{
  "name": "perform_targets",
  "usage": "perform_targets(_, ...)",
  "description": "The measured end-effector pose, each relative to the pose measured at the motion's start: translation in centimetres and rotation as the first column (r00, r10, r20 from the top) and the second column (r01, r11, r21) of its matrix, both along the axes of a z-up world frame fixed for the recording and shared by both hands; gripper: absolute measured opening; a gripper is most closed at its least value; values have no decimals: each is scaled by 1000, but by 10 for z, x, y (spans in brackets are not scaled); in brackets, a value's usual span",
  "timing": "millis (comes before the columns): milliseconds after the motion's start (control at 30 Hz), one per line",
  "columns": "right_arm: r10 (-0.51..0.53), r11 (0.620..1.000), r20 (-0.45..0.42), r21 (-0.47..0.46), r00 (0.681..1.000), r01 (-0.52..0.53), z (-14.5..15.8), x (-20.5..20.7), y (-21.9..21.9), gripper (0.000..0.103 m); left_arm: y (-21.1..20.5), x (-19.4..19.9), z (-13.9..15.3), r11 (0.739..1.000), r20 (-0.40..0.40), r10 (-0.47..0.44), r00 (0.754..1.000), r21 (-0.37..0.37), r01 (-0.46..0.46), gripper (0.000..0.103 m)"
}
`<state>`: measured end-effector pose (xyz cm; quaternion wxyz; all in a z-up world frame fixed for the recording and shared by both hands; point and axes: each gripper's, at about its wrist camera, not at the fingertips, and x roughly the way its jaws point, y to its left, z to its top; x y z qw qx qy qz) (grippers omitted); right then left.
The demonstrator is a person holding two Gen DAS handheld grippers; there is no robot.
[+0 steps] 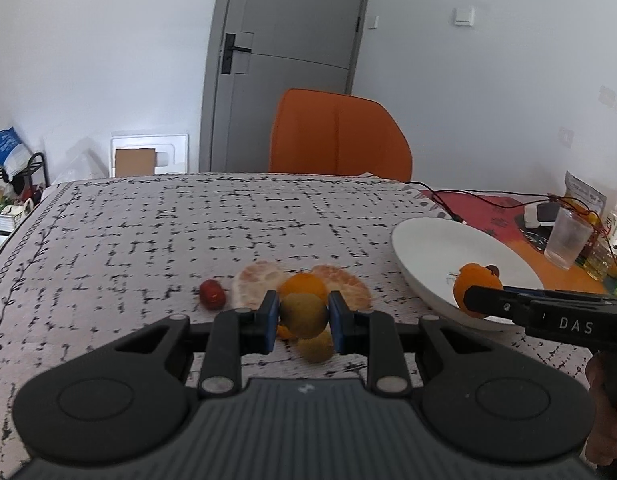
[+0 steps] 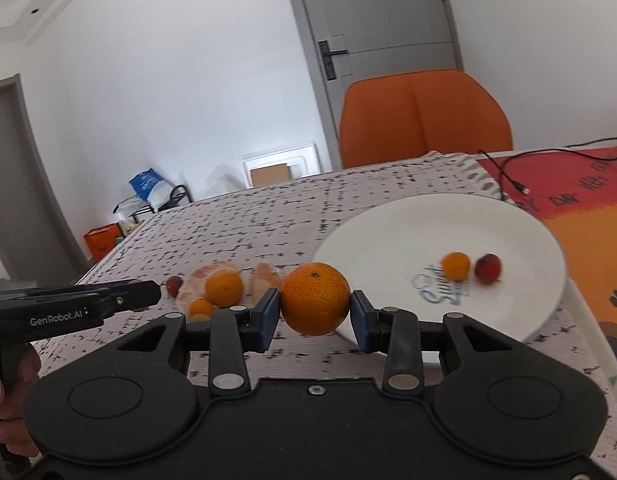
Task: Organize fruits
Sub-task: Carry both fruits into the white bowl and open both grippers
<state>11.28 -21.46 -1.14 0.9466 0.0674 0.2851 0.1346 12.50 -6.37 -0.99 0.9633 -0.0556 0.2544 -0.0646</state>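
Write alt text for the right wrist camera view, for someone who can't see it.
The right gripper holds a round orange mandarin between its blue pads above a patterned tablecloth. Behind it, a white round plate carries a small orange fruit and a red fruit.

We see worktop cloth pale grey-white, broken black grid pattern, vine border at left edge. Plate white, blue lettering at centre. On plate: small orange fruit, red fruit. Mandarin deep orange, pitted skin. Fingers black, blue pads. Peeled segments pale orange. Chair bright orange. Door grey, black handle. Mat red and orange.
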Motion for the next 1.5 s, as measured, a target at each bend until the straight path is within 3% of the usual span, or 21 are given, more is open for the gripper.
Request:
perform_targets(467,-107,994,-19,19,994,107,-10,3,-45,37,-38,20,1,997,8,-76,997,26,76,25)
perform_targets(600,-137,990,-13,26,990,137,-11,1,-55,41,-48,25,2,994,7,-101,995,29,101,25)
perform_targets(1500,-167,984,3,58,986,167,-4,-19,-81,43,-114,55,16,965,47,-256,965,72,253,26)
